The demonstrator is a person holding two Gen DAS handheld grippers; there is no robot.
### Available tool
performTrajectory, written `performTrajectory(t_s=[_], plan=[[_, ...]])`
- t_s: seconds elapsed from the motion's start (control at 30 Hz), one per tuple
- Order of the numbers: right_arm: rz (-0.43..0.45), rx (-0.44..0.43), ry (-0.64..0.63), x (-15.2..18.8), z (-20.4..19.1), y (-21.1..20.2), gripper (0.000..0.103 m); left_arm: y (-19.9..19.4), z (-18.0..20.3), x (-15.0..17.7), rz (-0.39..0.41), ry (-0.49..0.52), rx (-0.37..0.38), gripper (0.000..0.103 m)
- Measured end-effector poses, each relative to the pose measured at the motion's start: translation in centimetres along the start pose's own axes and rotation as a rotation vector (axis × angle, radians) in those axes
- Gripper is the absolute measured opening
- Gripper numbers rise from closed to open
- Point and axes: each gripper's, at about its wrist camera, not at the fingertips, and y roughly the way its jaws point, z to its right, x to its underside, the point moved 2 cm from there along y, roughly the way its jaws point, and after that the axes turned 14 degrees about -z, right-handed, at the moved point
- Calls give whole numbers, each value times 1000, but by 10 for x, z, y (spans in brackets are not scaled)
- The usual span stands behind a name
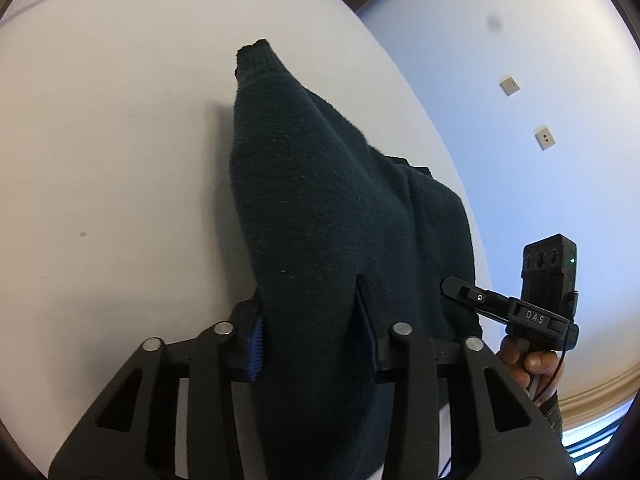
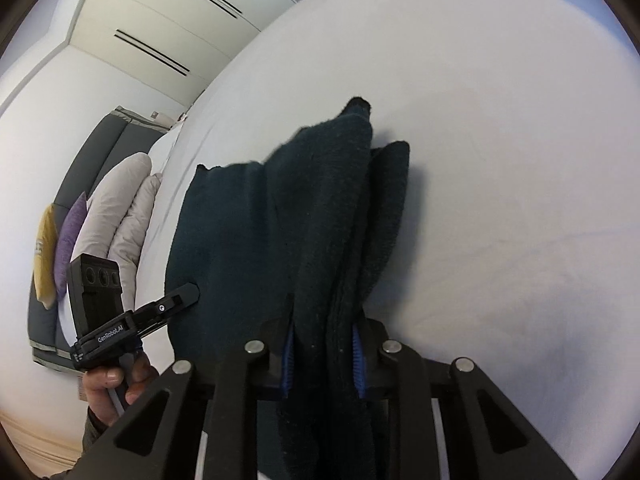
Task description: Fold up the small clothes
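Observation:
A dark teal knitted garment (image 1: 320,200) lies bunched lengthwise on a white bed sheet (image 1: 120,160), one narrow end pointing away. In the left wrist view my left gripper (image 1: 314,332) is shut on a thick fold of its near edge, blue pads pressing the cloth from both sides. The right wrist view shows the garment (image 2: 320,208) in several folded layers, with my right gripper (image 2: 322,356) shut on a bundle of them. Each gripper also shows from the other's camera: the right gripper (image 1: 456,292) at the garment's right edge, the left gripper (image 2: 188,294) at its left edge.
The white sheet (image 2: 500,160) spreads wide around the garment. A pale pillow (image 2: 116,208), a purple cushion (image 2: 70,240) and a yellow cushion (image 2: 44,256) lean at the bed's far left. Wardrobe doors (image 2: 160,20) stand behind. Wall sockets (image 1: 510,86) show on the right.

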Motion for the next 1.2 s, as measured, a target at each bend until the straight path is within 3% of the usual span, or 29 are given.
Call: performTrajectory(t_s=[0.17, 0.4, 0.57, 0.83, 0.9, 1.0, 1.07, 1.2], plan=[[1, 16, -94, 23, -56, -14, 24, -52, 5, 36, 66, 26, -42, 33], [-20, -59, -180, 59, -133, -2, 24, -147, -24, 84, 144, 17, -99, 33], [-67, -86, -200, 75, -159, 37, 24, -162, -57, 110, 146, -15, -129, 33], [-130, -108, -51, 90, -113, 100, 25, -119, -90, 116, 92, -46, -150, 38], [-119, -178, -18, 95, -95, 103, 25, -115, -99, 117, 102, -64, -123, 44], [-115, -212, -17, 100, -88, 107, 27, -108, -95, 111, 112, -61, -123, 53], [-103, -238, -22, 101, -82, 109, 27, -105, -96, 111, 123, -73, -122, 66], [-80, -295, -44, 105, -74, 112, 26, -98, -100, 110, 140, -78, -96, 75]])
